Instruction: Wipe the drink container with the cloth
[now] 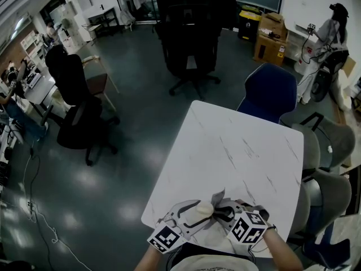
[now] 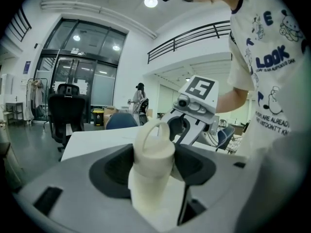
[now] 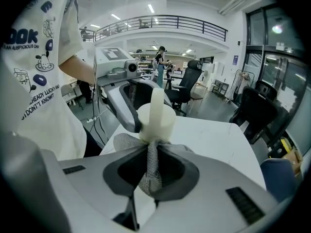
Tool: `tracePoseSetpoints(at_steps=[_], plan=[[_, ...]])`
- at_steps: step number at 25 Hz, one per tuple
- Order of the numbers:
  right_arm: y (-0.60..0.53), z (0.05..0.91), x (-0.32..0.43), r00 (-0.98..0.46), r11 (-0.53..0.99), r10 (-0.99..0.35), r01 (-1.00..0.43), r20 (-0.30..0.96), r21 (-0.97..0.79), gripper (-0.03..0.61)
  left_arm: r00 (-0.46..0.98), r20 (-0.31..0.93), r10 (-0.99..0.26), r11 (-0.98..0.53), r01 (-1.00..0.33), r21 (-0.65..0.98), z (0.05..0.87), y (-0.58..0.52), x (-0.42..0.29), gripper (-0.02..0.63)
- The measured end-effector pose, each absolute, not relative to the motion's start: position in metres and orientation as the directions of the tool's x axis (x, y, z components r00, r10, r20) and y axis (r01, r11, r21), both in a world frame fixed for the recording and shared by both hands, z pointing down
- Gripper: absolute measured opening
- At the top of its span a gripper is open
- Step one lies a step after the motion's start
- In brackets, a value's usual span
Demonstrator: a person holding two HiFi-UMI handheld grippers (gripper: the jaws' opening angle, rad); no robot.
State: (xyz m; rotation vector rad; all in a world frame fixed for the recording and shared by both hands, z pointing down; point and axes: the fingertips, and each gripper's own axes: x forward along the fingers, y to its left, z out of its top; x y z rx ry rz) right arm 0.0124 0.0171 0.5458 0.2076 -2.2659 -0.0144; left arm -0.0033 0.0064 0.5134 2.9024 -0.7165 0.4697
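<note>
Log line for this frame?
left hand-held gripper: shut on drink container | right hand-held gripper: shut on cloth | cloth against drink container

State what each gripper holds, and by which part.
Left gripper: the cream drink container, clamped around its upper body. Right gripper: the grey cloth, pinched at a bunched fold.

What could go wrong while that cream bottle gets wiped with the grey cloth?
The right gripper pinches only a narrow fold of the cloth, so rubbing might tug it free. The left gripper holds the bottle at the near edge of the table; a push could knock it loose, onto the floor.
</note>
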Motion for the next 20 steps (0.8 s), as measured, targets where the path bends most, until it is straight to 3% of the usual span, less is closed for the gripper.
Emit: tracePoseSetpoints(at_steps=[11,20], plan=[[0.017,0.53,0.011,-0.641,0.986,-0.163,-0.125,0.75,0.107,0.057,0.901,0.365,-0.234,-0.962,-0.268,0.045,0.515,0.015,-0.003,0.272],[0.02,0.52,0.011,-0.645,0.988,-0.156,-0.103,0.748,0.117,0.057,0.912,0.386,-0.139,-0.984,-0.171,0.05,0.516,0.019,-0.002,0.272]])
